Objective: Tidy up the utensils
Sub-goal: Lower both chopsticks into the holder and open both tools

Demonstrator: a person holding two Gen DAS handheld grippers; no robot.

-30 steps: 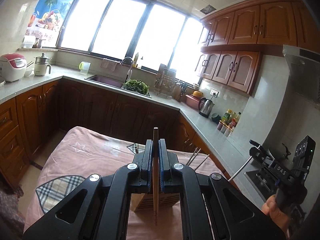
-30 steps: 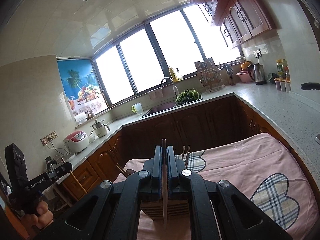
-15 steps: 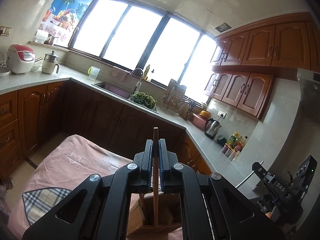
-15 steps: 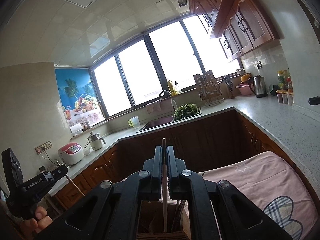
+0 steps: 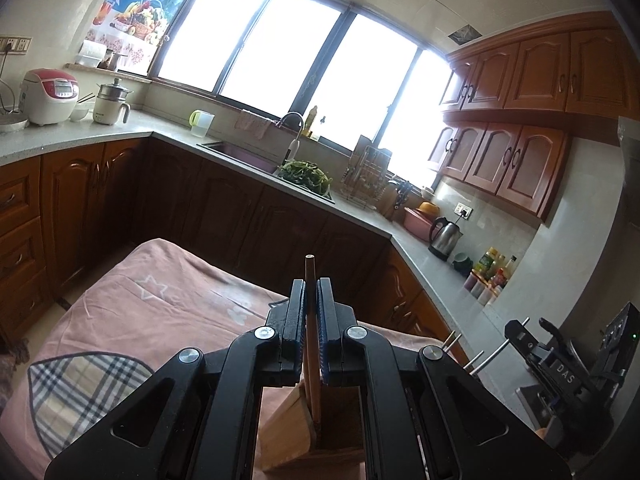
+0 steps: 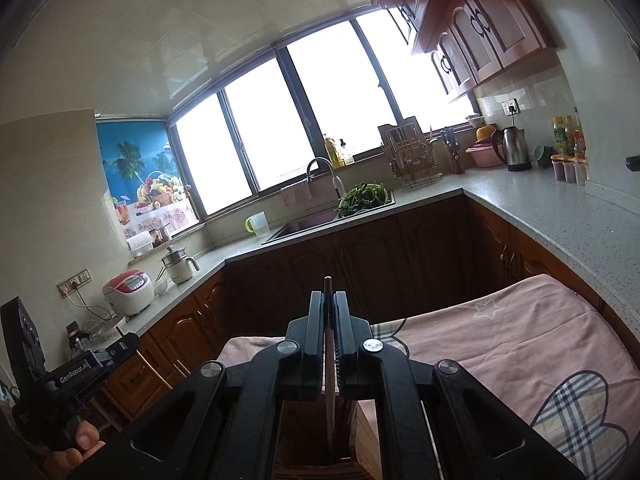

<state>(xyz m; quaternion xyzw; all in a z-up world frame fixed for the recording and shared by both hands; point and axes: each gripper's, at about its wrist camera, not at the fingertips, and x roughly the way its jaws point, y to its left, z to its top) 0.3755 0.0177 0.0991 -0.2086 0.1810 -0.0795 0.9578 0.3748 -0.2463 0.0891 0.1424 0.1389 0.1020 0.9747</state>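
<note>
Left wrist view: my left gripper is pinching 1 brown chopstick between its blue-padded fingers. The stick stands nearly upright, its blunt end poking above the fingertips and its lower end dipping into the wooden utensil holder directly beneath. The holder sits on the surface under a pink cloth with plaid hearts. At the far right I see the right gripper from the side, with a metal chopstick angling out of it; I cannot tell from here how tightly it is held. More stick tips show just beside it.

Right wrist view: my right gripper is pressed together on 1 thin grey chopstick, held upright, its top just above the fingertips and its lower end reaching down inside the holder, whose compartments I cannot separate. The pink cloth spreads to the right. At the lower left, the left gripper shows side-on with its hand wrapped on the handle and a brown stick slanting down from it. Behind, the counter carries a rice cooker and a kettle.
</note>
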